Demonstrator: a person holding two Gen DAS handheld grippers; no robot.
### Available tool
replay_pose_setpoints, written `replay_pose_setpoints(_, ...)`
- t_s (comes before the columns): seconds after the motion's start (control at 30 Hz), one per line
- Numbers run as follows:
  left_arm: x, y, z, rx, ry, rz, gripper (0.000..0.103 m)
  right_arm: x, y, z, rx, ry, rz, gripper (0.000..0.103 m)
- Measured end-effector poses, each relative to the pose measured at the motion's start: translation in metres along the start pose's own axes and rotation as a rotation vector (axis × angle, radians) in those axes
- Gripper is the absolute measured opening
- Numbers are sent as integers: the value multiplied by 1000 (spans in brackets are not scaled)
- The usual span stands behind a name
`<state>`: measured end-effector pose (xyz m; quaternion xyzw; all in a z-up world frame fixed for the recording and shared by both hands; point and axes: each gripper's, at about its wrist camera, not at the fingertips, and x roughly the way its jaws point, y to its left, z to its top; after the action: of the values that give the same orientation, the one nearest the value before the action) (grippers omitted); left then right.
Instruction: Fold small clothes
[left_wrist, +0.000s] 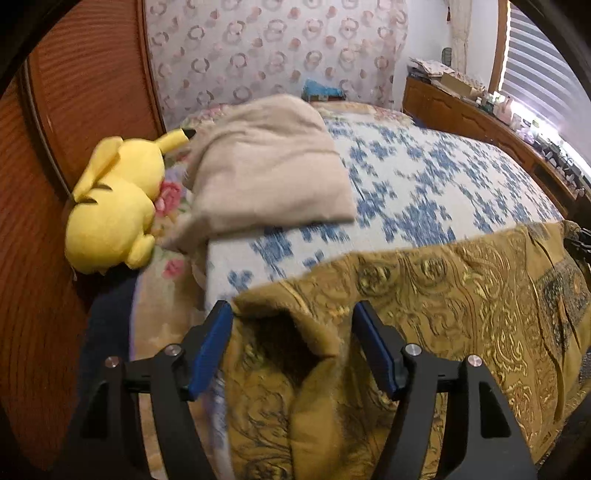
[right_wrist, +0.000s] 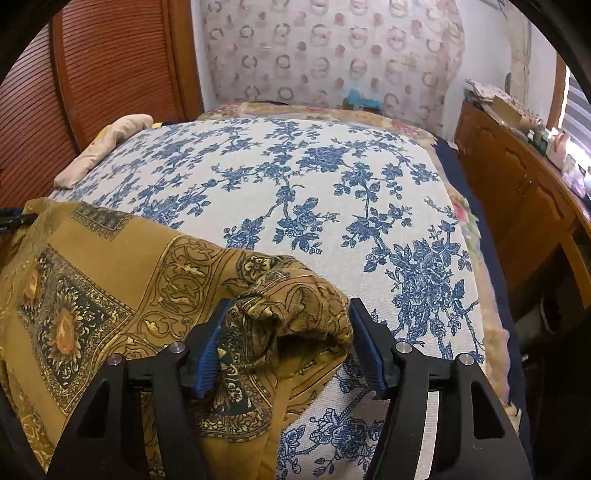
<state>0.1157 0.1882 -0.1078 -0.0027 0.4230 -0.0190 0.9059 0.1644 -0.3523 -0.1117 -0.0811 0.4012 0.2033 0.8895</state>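
The mustard-gold patterned garment (left_wrist: 443, 295) is lying across the near end of the bed, spread over the blue-flowered bedspread (right_wrist: 314, 177), and a person is working it from both ends with a gripper in each hand. The left gripper (left_wrist: 293, 347) is sitting over a bunched corner of the cloth, where a sleeve or leg opening is gaping dark between its blue pads (left_wrist: 210, 354). The right gripper (right_wrist: 288, 343) is doing the same at the opposite corner, where the fabric is rolling up into a thick lump. Working opposite corners looks like a way to keep the piece flat and square for a fold. Both sets of jaws are standing fairly wide. On the left, the fabric is filling the gap and brushing the left pad, but I cannot tell whether the pads are truly pinching it or only straddling it. On the right, the bundle is pressing against the left pad while the right pad is standing just clear, so that one looks released rather than gripping. A beige folded piece (left_wrist: 266, 166) is already resting farther up the bed near a yellow plush toy (left_wrist: 114, 206), probably set aside there to leave the working area free.
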Motion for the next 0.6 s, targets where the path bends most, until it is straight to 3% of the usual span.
replay_pose_setpoints(0.2,-5,2,5,55,-28,31,68,0,0,0,1,0,3,64)
replay_pose_setpoints(0.33,11,-1,5,123,15,42,69,0,0,0,1,0,3,64)
replay_pose_setpoints(0.6,24,24,12,32,23,-118,69,0,0,-1,-2,0,5,64)
